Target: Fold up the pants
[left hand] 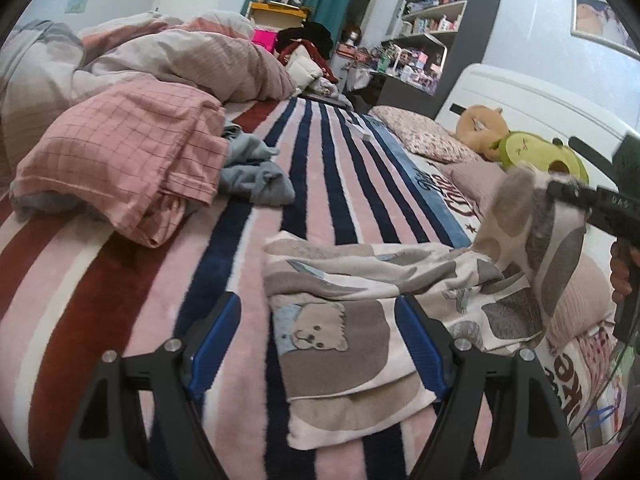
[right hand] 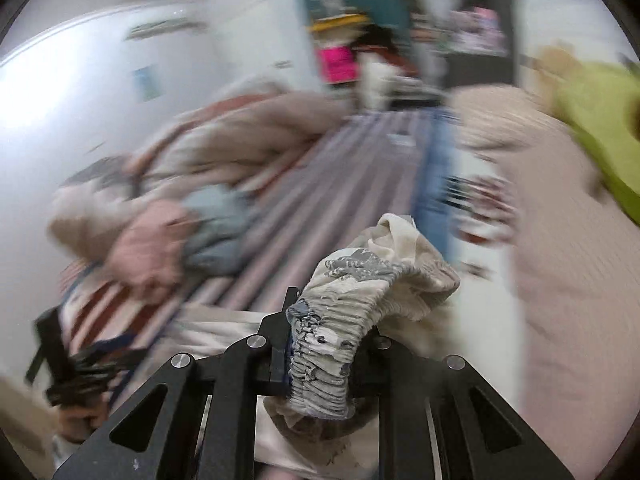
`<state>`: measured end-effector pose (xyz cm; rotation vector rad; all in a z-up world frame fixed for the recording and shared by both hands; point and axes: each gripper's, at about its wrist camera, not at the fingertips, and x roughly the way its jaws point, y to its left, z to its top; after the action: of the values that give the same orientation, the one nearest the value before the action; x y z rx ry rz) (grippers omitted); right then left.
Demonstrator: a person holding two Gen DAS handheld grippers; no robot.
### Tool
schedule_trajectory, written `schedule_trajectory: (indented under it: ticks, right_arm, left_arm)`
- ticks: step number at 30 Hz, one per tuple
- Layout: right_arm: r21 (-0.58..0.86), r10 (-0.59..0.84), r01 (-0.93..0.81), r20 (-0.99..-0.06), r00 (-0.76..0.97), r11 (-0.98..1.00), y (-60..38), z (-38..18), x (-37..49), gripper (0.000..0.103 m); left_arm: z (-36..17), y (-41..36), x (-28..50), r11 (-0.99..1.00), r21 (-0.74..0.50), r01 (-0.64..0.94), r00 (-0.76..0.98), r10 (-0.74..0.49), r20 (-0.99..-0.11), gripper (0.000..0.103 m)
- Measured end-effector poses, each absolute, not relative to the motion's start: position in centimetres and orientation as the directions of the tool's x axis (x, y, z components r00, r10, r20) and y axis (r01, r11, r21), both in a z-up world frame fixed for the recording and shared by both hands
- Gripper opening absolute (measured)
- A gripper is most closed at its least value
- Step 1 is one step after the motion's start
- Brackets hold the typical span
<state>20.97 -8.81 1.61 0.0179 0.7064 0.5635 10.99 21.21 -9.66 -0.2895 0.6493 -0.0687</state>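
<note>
The pants (left hand: 348,344) are cream with grey-brown bear prints and lie on the striped blanket (left hand: 120,320). My left gripper (left hand: 316,344) is open, its blue-padded fingers either side of the pants' near end, low over the bed. My right gripper (right hand: 324,356) is shut on the pants' gathered elastic waistband (right hand: 340,320) and holds it lifted. In the left wrist view that gripper (left hand: 560,196) is at the right, with the cloth hanging from it. The right wrist view is blurred by motion.
A pink checked cloth (left hand: 128,160) and a grey garment (left hand: 256,176) lie at the left of the bed, with a heaped duvet (left hand: 160,64) behind. Pillows (left hand: 424,136) and plush toys (left hand: 532,152) lie at the right by the white headboard (left hand: 532,100). Shelves (left hand: 436,28) stand beyond.
</note>
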Motion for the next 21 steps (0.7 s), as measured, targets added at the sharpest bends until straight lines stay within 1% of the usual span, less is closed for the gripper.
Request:
schedule_trajectory:
  ticks: [2,4,8,10,11,12,14,16,17,18,21]
  right_arm:
    - [0.199,0.562,-0.586,-0.624,0.542,0.786,-3.6,1.0,20.6,0.012]
    - [0.19,0.59,-0.665,-0.669,0.451,0.723,1.3,-1.0,20.3,0.012]
    - [0.21,0.583,-0.747,-0.763,0.278,0.631,7.7,-7.0,19.6,0.012]
    - [0.237,0.577,-0.757,-0.787,0.219,0.609,9.0,-9.4,18.9,0.013]
    - [0.25,0.565,-0.763,-0.806,0.177,0.596,9.7,-11.0,18.7,0.015]
    - [0.259,0.561,-0.767,-0.813,0.154,0.587,9.9,-12.0,18.7,0.02]
    - [0.283,0.568,-0.766,-0.813,0.128,0.578,9.8,-12.7,18.4,0.024]
    - [0.315,0.583,-0.761,-0.806,0.101,0.568,9.3,-12.4,18.5,0.035]
    - [0.33,0.593,-0.758,-0.8,0.092,0.563,8.6,-11.8,18.5,0.042]
    - [0.325,0.597,-0.76,-0.796,0.101,0.563,7.9,-11.2,18.3,0.048]
    - [0.269,0.596,-0.773,-0.785,0.17,0.575,5.1,-8.5,17.3,0.053]
  left_arm:
    - [-9.6,21.6,10.6,0.958,-0.284,-0.037,0.798,-0.143,-0.585,0.076]
    - [-9.6,22.2,10.1,0.958,-0.282,-0.05,0.799,-0.131,-0.586,0.076]
    - [-9.7,23.2,9.4,0.96,-0.272,-0.072,0.798,-0.108,-0.593,0.076]
    - [-9.7,23.6,9.3,0.958,-0.277,-0.073,0.797,-0.111,-0.594,0.076]
    - [-9.7,23.7,9.3,0.957,-0.28,-0.069,0.798,-0.116,-0.592,0.076]
    - [-9.7,23.8,9.3,0.957,-0.282,-0.066,0.798,-0.119,-0.59,0.076]
    - [-9.7,23.7,9.5,0.956,-0.289,-0.058,0.799,-0.129,-0.587,0.076]
    - [-9.5,23.4,9.8,0.955,-0.294,-0.047,0.8,-0.14,-0.583,0.076]
    - [-9.4,23.2,9.9,0.955,-0.295,-0.041,0.801,-0.145,-0.581,0.076]
    - [-9.3,22.9,10.0,0.954,-0.298,-0.031,0.802,-0.154,-0.577,0.076]
    - [-8.6,21.5,10.8,0.955,-0.295,0.014,0.803,-0.187,-0.566,0.076]
